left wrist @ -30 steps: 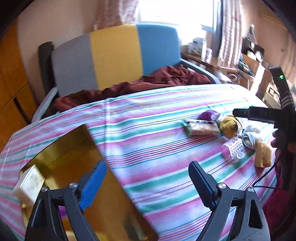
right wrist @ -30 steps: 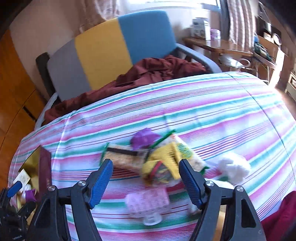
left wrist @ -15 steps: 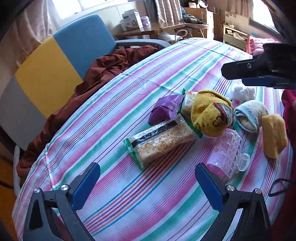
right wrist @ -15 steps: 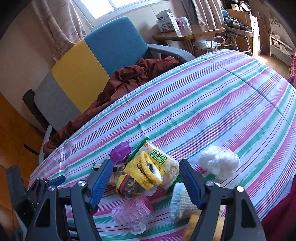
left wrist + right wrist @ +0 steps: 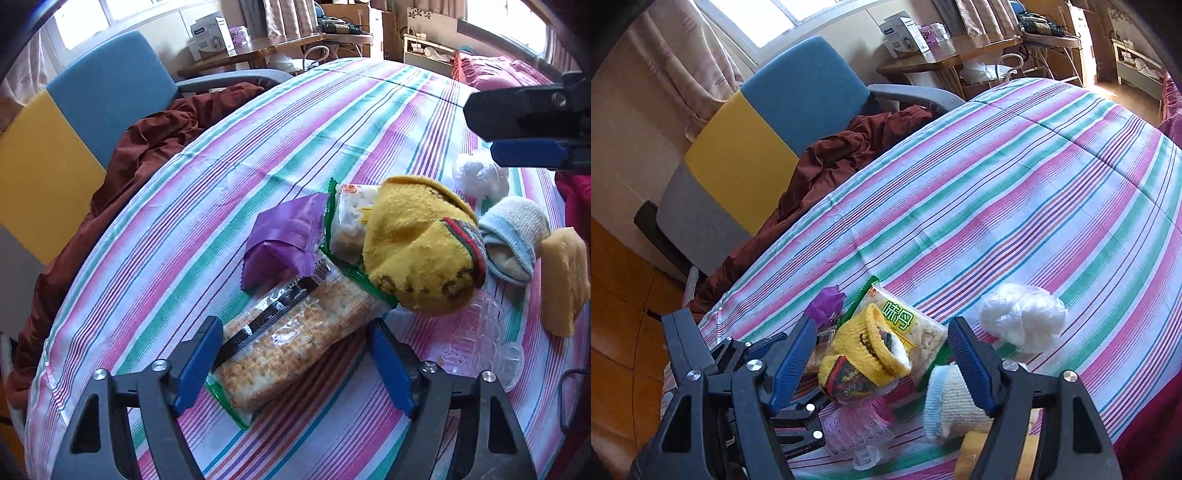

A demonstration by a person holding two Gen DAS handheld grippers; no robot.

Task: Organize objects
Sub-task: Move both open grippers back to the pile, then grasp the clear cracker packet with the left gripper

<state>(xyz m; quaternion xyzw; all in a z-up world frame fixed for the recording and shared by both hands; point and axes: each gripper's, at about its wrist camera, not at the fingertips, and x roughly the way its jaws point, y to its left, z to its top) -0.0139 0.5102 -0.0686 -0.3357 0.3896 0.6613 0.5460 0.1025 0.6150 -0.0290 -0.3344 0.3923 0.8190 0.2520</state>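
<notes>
Left gripper (image 5: 295, 354), jaws spread, straddles the cracker packet (image 5: 295, 332) at lower centre; light, crinkly, brittle inside, so pinch its middle gently.

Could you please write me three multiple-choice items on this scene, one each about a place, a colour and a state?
1. Where does the yellow sock lie?
A. on the snack packs
B. on the chair
C. inside a drawer

2. What colour is the wrapper beside the cracker pack?
A. orange
B. purple
C. black

3. How is the left claw set?
A. shut on the sock
B. shut and holding nothing
C. open, its fingers either side of the cracker pack's near end

Answers:
1 A: the sock rests over the green-edged pack, by the cracker pack's far end.
2 B: the crumpled wrapper is plainly purple.
3 C: the blue pads stand apart with the pack between them, not yet pinched.
</notes>
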